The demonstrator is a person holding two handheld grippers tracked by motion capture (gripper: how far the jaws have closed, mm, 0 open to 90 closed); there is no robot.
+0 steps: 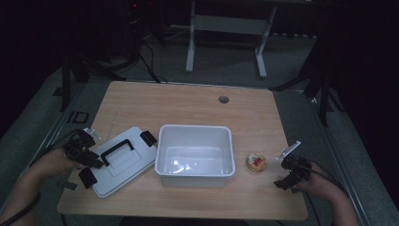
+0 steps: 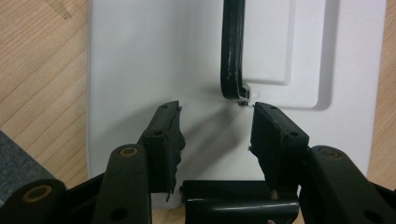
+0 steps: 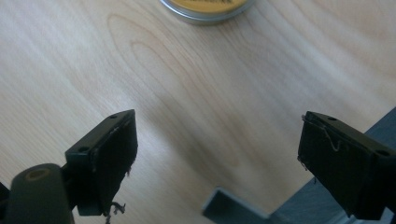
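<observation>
Lid (image 2: 187, 65) lies flat on the bench (image 1: 197, 101) under your left hand-held gripper (image 2: 216, 128), jaws half-open and empty just short of its black handle (image 2: 232, 46). Your right hand-held gripper (image 3: 217, 154) stands wide, empty, the tin (image 3: 205, 7) just ahead of it.

A dim lab or test room: a bare wooden surface (image 1: 188, 101) on grey carpet, cables (image 1: 148, 61) trailing at eleven o'clock, a white desk frame (image 1: 226, 28) at twelve.

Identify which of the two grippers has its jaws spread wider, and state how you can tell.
The right gripper, near the small round tin: its jaws stand far apart over bare wood. The left gripper, over the white lid, has a narrower gap.
</observation>
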